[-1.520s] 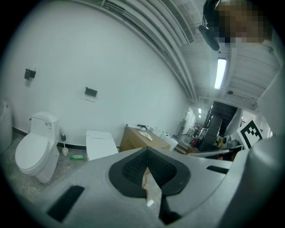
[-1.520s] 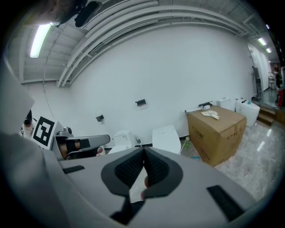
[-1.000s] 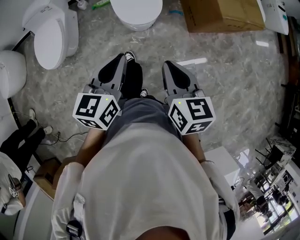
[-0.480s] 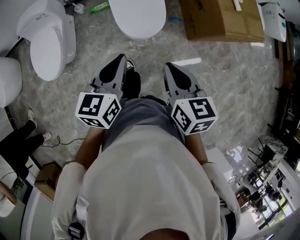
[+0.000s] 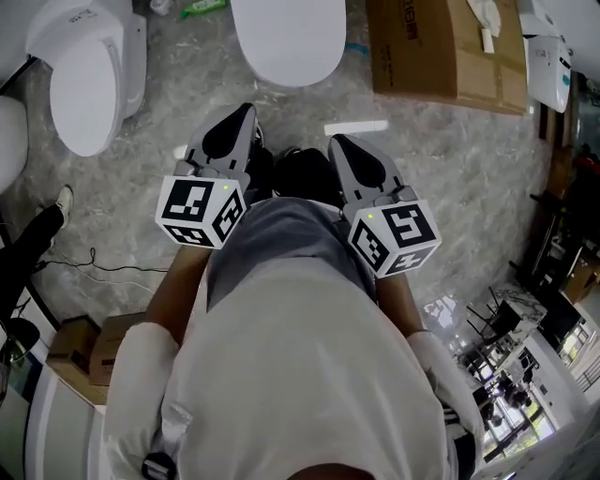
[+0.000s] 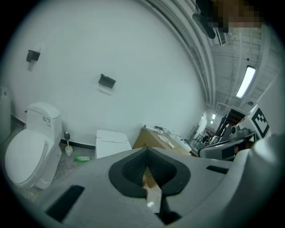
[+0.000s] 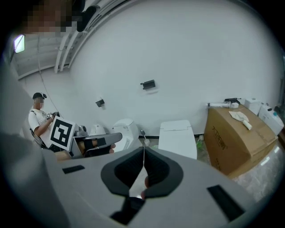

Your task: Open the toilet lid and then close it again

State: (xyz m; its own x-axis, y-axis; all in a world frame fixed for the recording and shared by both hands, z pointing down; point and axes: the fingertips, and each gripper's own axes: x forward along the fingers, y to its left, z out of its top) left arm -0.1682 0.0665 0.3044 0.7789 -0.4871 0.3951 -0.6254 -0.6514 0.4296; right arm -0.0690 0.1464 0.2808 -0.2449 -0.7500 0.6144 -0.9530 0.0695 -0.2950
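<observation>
Standing on a grey marbled floor, facing a white wall. Ahead and to the right, against that wall, a big cardboard box. Straight ahead, just left of the box, the toilet, lid down, well apart from both grippers. Further left, a 2nd toilet, lid also down. Held low in front of the body, side by side, pointing toward the toilet: left gripper clenched on nothing, pads pressed together; right gripper likewise closed and empty, only a thin seam between its pads. Between the 2 toilets, near the wall, a small green bottle lying on the floor.
</observation>
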